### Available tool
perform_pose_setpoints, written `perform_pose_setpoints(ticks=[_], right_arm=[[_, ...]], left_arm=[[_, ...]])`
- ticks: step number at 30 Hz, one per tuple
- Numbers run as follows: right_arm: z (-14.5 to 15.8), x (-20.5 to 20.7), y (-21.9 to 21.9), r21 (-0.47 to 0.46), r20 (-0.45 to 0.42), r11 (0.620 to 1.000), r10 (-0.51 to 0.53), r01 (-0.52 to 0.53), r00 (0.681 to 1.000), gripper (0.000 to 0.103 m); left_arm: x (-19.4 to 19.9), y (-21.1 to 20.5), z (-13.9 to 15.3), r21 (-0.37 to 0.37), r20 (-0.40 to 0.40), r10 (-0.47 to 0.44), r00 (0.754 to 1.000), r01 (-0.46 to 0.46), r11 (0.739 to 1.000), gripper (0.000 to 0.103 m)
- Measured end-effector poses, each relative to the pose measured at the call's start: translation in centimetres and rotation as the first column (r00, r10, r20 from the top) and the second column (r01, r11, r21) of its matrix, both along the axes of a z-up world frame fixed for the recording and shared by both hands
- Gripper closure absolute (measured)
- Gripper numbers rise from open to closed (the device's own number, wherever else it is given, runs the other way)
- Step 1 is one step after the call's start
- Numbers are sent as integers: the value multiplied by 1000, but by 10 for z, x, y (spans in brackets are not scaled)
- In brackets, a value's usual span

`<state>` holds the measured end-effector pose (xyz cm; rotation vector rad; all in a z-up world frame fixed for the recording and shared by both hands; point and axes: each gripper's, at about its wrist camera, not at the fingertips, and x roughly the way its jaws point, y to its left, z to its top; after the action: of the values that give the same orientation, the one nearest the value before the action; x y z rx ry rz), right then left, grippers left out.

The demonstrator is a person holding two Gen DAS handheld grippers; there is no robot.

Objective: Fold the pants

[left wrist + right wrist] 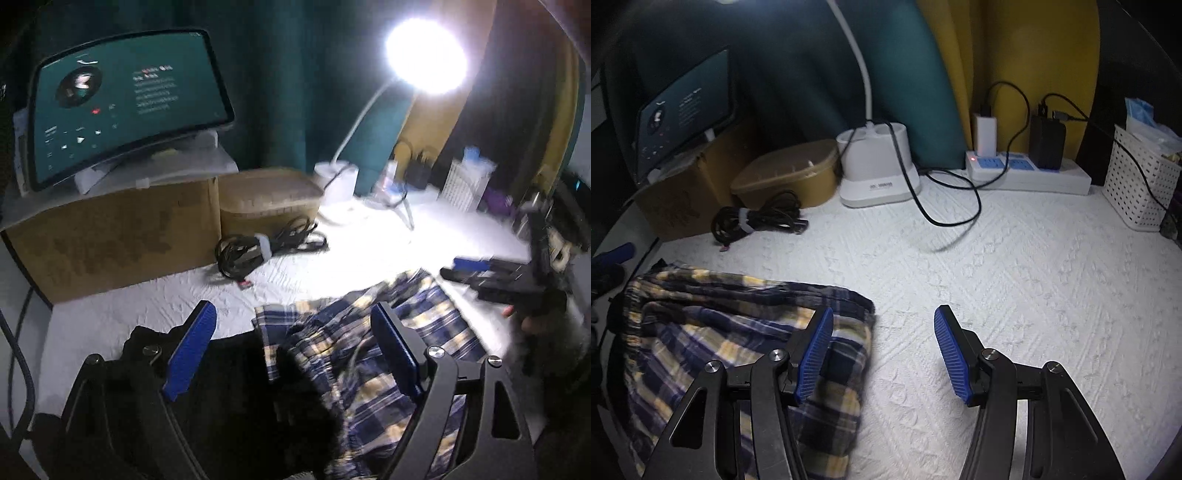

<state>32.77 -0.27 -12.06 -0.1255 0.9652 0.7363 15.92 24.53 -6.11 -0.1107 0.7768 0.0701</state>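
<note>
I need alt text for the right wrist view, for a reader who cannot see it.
The open right gripper hovers over the right edge of crumpled plaid pants on a white textured tabletop, holding nothing. Behind stand a white lamp base, a power strip and a white basket.

My feeds were dim overall. Far ahead of the left jaws a desk lamp blew out into white glare and washed out the white bedspread beneath it. Motion blur smeared that view, worst to the right. The right view was sharper and evenly lit. Fisheye bending darkened both frames' edges.
</note>
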Motion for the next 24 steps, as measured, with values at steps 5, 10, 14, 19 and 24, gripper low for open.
perform_pose_setpoints(ticks=[5,10,14,19,24], right_arm=[[-16,0,9,-16,-36,1000,25,-26,999,45],[-30,7,15,-18,-57,999,37,-38,998,45],[-35,12,18,-26,-51,999,39,-40,998,39],[-33,13,15,-43,-29,999,21,-23,999,36],[-18,2,2,-70,17,997,-11,13,1000,36]], left_arm=[[12,0,-26,60,-80,9,997,-5,998,18],[20,13,-41,90,-99,38,994,-29,996,18],[32,20,-53,130,-106,56,993,-42,991,16],[38,31,-55,90,-111,67,992,-57,994,16],[24,29,-36,50,-84,69,994,-65,997,16]])
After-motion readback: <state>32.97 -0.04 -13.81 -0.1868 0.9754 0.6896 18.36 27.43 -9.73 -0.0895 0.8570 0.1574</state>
